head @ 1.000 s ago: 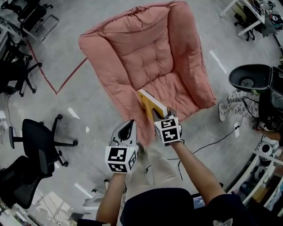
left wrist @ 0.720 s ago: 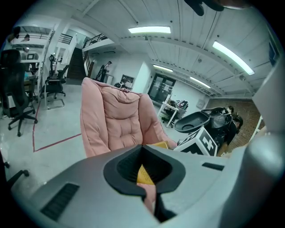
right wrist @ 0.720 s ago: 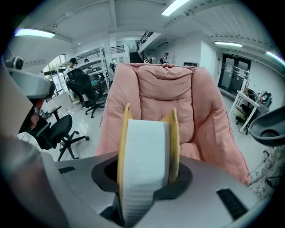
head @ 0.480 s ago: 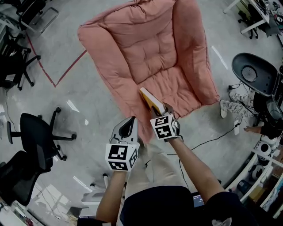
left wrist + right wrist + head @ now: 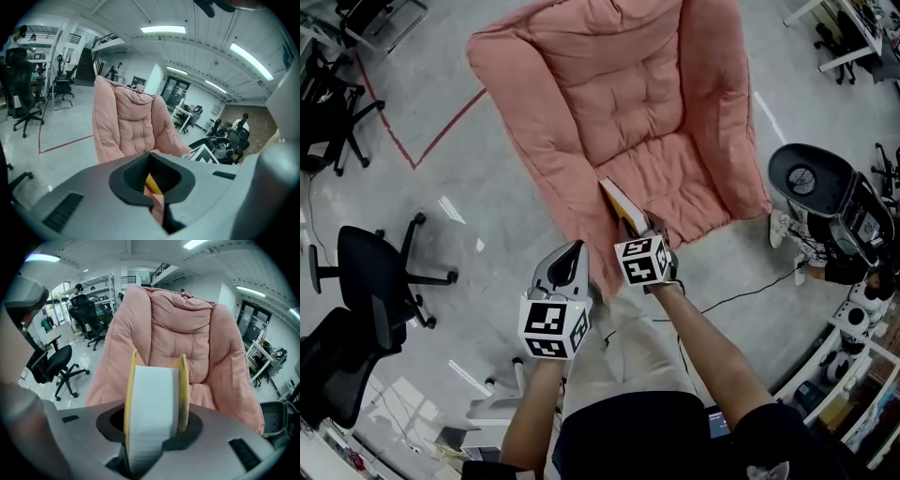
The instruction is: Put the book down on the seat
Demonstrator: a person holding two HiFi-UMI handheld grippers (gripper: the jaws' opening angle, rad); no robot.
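Observation:
A thick book [image 5: 619, 200] with yellow covers and white page edges [image 5: 154, 390] stands on edge between the jaws of my right gripper [image 5: 636, 227], which is shut on it [image 5: 152, 425]. The book hangs just above the front left part of the seat of a pink padded armchair [image 5: 623, 103], which also fills the right gripper view [image 5: 183, 329]. My left gripper [image 5: 572, 255] hovers lower and to the left, in front of the chair, shut with nothing in it [image 5: 154, 187]. Through its hollow a bit of the book's yellow cover shows.
Black office chairs [image 5: 380, 272] stand on the grey floor at the left, with a red tape line [image 5: 431, 141] behind them. A black round-topped machine [image 5: 811, 178] and a floor cable [image 5: 750, 291] lie to the right of the armchair.
My right gripper has sunk with the book towards the seat's front and rolled a little. The left gripper has dropped slightly.

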